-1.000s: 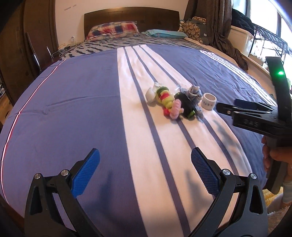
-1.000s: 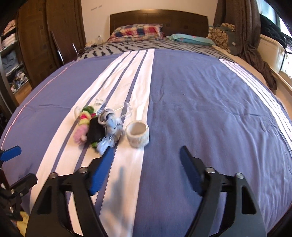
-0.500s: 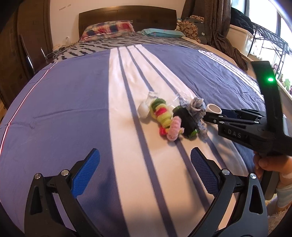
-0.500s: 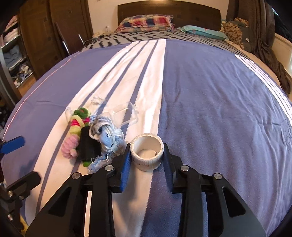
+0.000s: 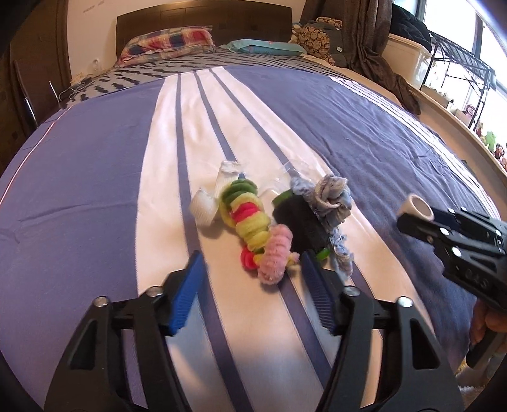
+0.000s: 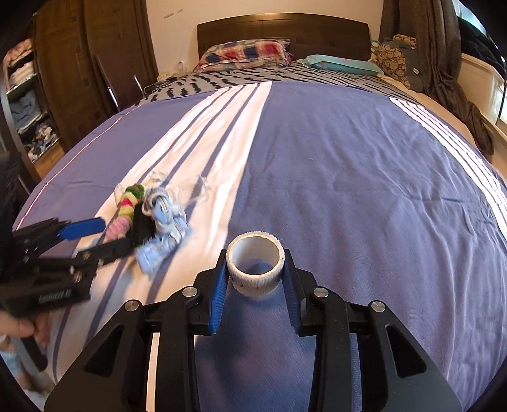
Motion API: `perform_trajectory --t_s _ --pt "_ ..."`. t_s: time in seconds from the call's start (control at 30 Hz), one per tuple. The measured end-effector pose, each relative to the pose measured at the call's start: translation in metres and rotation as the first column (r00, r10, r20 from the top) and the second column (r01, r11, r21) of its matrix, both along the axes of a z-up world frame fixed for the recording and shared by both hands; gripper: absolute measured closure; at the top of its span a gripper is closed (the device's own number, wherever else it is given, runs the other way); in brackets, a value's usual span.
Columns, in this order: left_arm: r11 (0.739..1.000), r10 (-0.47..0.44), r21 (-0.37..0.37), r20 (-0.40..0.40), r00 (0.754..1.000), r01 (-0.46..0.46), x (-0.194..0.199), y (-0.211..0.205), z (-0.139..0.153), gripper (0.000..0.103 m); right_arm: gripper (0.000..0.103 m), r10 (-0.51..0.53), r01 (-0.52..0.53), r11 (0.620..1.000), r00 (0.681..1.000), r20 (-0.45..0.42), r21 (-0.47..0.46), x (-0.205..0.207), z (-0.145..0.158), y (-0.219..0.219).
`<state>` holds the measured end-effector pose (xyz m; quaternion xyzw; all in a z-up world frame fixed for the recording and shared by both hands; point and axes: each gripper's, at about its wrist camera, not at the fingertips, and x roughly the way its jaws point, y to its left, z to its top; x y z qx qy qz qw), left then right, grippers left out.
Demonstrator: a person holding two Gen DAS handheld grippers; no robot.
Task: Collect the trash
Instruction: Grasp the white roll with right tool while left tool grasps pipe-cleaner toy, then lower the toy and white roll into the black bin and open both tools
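A white tape roll [image 6: 256, 267] is clamped between the blue pads of the right gripper [image 6: 256, 279] and held above a purple bedspread [image 6: 364, 190] with white stripes. To its left, a heap of trash [image 5: 272, 222] — a string of green, yellow and pink fuzzy rings, a black object, a knot of pale blue cloth and crumpled clear plastic — is seen lying on the white stripe. The left gripper [image 5: 250, 285] is positioned just short of the heap's near end, its jaws having just been closing, still parted, with nothing gripped. Pillows [image 6: 247, 52] are stacked at the dark wooden headboard [image 6: 285, 28].
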<state>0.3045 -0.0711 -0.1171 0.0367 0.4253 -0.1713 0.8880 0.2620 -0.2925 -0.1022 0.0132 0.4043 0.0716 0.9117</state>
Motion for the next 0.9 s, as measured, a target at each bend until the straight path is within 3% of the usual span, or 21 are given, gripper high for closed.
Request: perform_trajectory --t_s 0.07,0.1,0.43,0.9 --pt "1.0 -0.011 -0.019 -0.008 1.0 0.01 0.005 -0.001 -0.001 0.069 0.07 0.0 0.0 1.0 1.0 -0.002 0.002 -0.002 -0.001 -0.003" --pt "0.999 -0.021 -0.025 -0.013 1.0 0.02 0.006 -0.002 -0.002 0.072 0.07 -0.001 0.001 1.0 1.0 -0.003 0.002 -0.003 -0.001 -0.004" --pt "1.0 -0.011 -0.01 0.037 0.999 0.011 -0.024 0.004 0.013 0.074 0.07 0.009 -0.009 1.0 1.0 0.023 0.009 -0.022 0.009 0.001" --pt "1.0 0.017 -0.025 0.133 0.991 -0.014 -0.139 0.029 0.065 0.075 0.07 0.075 -0.078 0.997 0.991 0.107 0.023 -0.105 0.052 0.031"
